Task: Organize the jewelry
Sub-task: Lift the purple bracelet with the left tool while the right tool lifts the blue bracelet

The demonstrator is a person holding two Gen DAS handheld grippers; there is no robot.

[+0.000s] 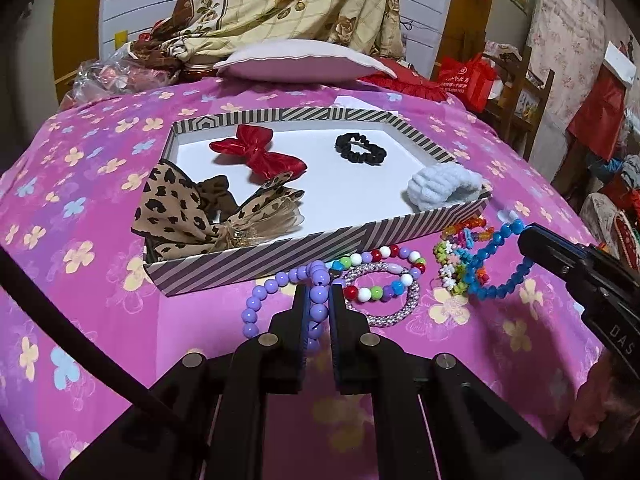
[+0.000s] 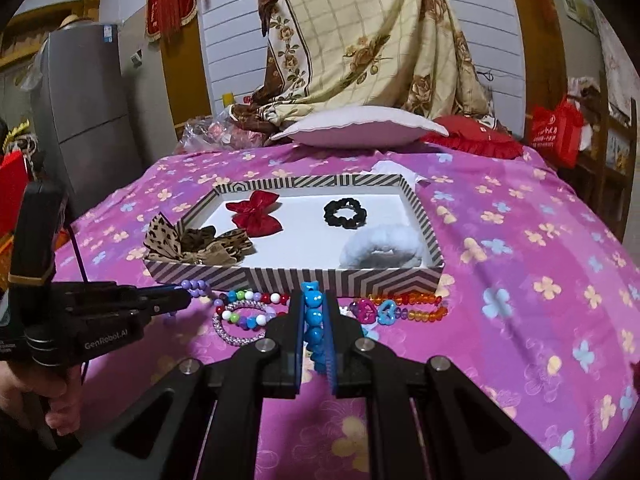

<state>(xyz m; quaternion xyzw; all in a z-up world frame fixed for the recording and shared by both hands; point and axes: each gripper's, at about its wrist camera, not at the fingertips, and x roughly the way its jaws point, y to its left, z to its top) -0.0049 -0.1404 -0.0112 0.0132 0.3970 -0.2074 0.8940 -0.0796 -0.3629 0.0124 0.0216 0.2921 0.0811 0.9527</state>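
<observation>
My left gripper [image 1: 319, 294] is shut on a lilac bead bracelet [image 1: 280, 280], just in front of the striped box [image 1: 256, 258]. My right gripper [image 2: 313, 304] is shut on a blue bead bracelet [image 2: 312, 320], which hangs from its tip [image 1: 520, 236] in the left wrist view as a blue loop [image 1: 496, 276]. On the pink cloth by the box lie a multicoloured bead bracelet [image 1: 380, 276], a silver-purple woven bangle [image 1: 412, 300] and bright plastic charm bracelets [image 1: 460, 248]. Inside the box are a red bow [image 1: 256, 152], a black scrunchie [image 1: 360, 148], a leopard bow [image 1: 192, 212] and a pale blue fluffy band [image 1: 440, 186].
A pink flowered bedspread [image 2: 520, 260] covers the bed. A white pillow [image 2: 360, 128], a red cushion [image 2: 476, 136] and a heaped floral blanket [image 2: 372, 40] lie at the far end. A grey fridge [image 2: 84, 108] stands at left, a red bag [image 2: 556, 132] at right.
</observation>
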